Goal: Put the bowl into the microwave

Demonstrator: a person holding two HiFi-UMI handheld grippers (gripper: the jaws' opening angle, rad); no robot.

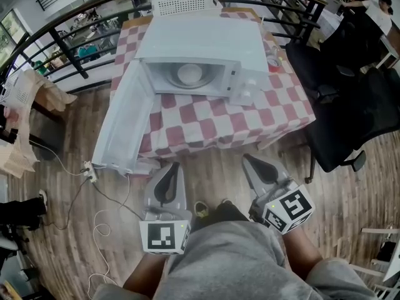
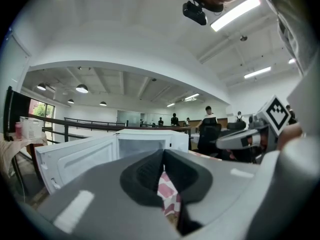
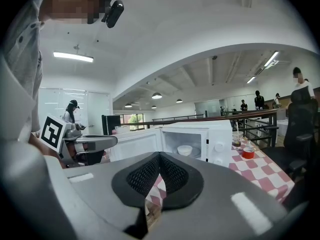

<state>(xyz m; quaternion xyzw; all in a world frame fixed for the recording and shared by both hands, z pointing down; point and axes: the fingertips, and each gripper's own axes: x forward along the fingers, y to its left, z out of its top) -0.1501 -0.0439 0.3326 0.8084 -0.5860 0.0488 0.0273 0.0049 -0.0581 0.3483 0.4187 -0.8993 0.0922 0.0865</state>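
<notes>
Grey-trousered lap fills the lower centre of the head view. Checked table, upper centre, carries a white microwave whose door stands swung wide to the left. Left gripper and right gripper lie at lower centre, below the table's near edge, each with its jaws pressed together on nothing. White bowl sits on the floor of the microwave cavity, upper centre, well apart from both grippers. By its look the bowl is light, rigid and smooth-walled, likely slippery and breakable if knocked. Its rim is the natural hold, with one jaw inside the wall and one outside.
</notes>
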